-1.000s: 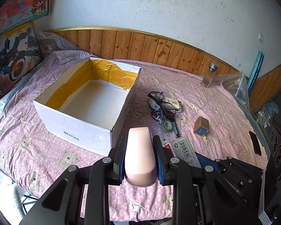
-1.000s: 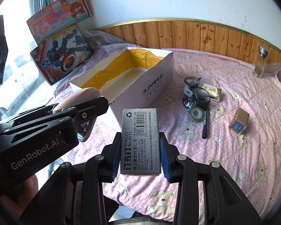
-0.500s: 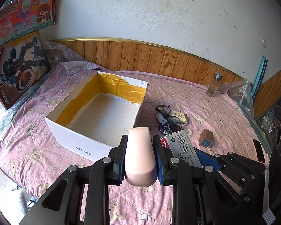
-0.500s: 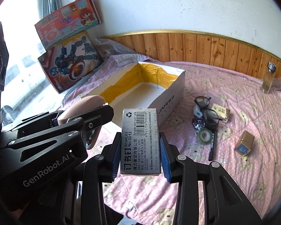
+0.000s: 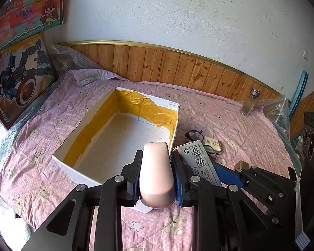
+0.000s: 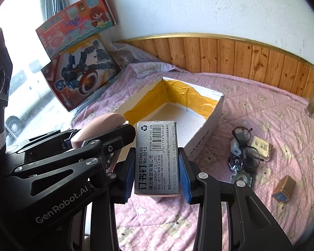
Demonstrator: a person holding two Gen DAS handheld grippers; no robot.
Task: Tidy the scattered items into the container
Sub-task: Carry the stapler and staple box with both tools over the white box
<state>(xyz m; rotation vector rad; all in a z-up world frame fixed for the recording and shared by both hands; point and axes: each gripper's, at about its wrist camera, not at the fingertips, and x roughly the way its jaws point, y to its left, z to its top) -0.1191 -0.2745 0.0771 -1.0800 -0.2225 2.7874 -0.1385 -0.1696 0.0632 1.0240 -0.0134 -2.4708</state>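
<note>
Both grippers came closer over white box (image 5: 123, 138); left gripper (image 5: 157, 168) clamps pink object (image 5: 157, 175), right gripper (image 6: 157, 167) clamps staples box (image 6: 157, 156); loose items at 3 o'clock.

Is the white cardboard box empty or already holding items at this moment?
Empty: the white box shows only bare white floor and yellow-taped walls in both views.

The pink case (image 5: 157, 173) and the staple box (image 6: 157, 156) have been carried from short of the cardboard box (image 5: 90, 144) to above its near corner.
</note>
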